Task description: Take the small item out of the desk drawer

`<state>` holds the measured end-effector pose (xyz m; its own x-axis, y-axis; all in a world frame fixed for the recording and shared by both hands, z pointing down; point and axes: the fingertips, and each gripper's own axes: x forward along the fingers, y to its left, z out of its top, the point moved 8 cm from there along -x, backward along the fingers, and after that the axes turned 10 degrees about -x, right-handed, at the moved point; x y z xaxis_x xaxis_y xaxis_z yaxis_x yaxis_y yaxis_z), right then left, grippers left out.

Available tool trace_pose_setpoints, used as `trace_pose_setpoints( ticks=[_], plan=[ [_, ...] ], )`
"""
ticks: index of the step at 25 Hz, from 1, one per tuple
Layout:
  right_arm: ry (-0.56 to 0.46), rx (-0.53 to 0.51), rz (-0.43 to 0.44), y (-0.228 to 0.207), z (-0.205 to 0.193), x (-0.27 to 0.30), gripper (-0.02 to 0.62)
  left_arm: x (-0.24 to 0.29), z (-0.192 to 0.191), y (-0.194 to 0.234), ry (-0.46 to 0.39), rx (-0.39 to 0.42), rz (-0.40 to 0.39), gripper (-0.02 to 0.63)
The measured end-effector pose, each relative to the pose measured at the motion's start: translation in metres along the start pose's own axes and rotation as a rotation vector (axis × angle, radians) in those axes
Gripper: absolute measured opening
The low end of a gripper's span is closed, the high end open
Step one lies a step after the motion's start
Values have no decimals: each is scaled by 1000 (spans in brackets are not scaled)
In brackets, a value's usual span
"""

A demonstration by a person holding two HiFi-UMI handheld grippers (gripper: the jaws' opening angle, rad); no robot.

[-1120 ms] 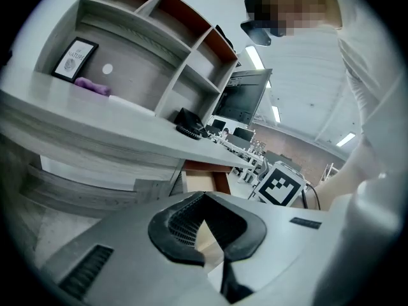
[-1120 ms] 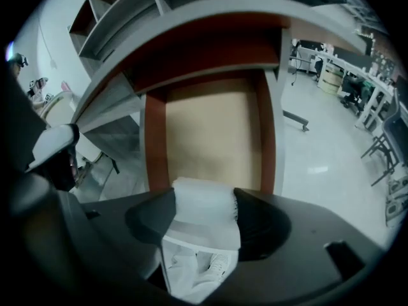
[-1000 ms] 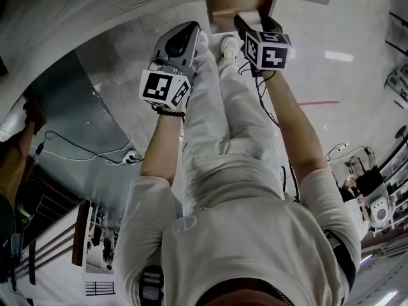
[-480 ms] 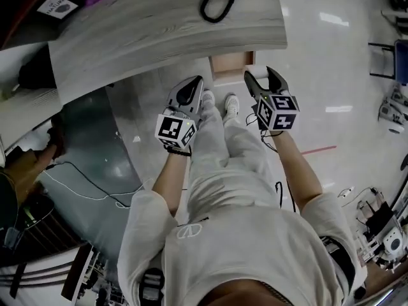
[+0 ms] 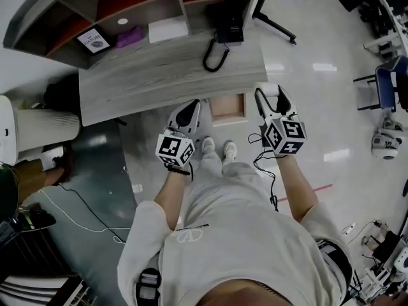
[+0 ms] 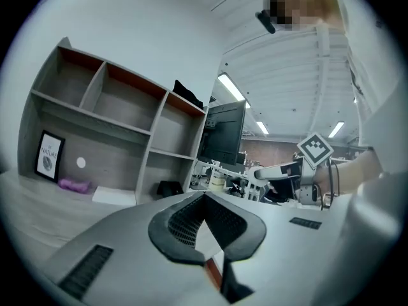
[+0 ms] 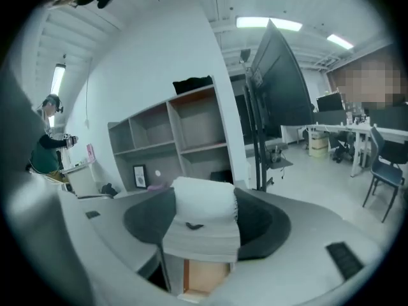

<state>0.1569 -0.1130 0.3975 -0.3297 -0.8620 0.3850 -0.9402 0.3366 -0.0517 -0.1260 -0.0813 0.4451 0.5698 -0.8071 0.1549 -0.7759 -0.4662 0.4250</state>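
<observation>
In the head view the wooden desk drawer (image 5: pixel 228 107) stands pulled out under the grey desk top (image 5: pixel 166 69). My right gripper (image 5: pixel 270 97) hangs just right of the drawer, shut on a small white folded item (image 5: pixel 273 89). In the right gripper view that white item (image 7: pixel 201 234) fills the gap between the dark pads (image 7: pixel 261 225) of the right gripper (image 7: pixel 204 199), with the open drawer below it. My left gripper (image 5: pixel 189 110) hangs left of the drawer, shut and holding nothing. In its own view the left gripper (image 6: pixel 205 203) has its jaws meeting at the tip.
On the desk lie a black telephone (image 5: pixel 223 34), a white pad (image 5: pixel 167 29), a purple thing (image 5: pixel 129 38) and a small framed picture (image 5: pixel 94 40), backed by open shelves. A monitor stand (image 5: pixel 274 5) is at the right, a white cylinder (image 5: pixel 38 129) at the left, and cables (image 5: pixel 83 209) lie on the floor.
The view has pulled back and up, so the whole desk top and shelves now show. Both grippers have come away from the drawer toward the body, the right one carrying the white item.
</observation>
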Motion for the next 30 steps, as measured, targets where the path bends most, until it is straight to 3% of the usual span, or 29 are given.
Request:
trace_pose_setpoints(
  ticks=[8, 15, 21, 30],
  plan=[
    [-192, -47, -57, -20, 81, -51, 279, -17, 75, -19, -96, 141, 19, 0],
    [-336, -103, -100, -27, 134, -94, 279, -40, 133, -32, -179, 217, 25, 0],
    [-421, -125, -128, -32, 155, -117, 279, -59, 167, -42, -247, 261, 33, 0],
    [-470, -136, -147, -37, 165, -127, 279, -75, 182, -63, -291, 296, 25, 0]
  ],
)
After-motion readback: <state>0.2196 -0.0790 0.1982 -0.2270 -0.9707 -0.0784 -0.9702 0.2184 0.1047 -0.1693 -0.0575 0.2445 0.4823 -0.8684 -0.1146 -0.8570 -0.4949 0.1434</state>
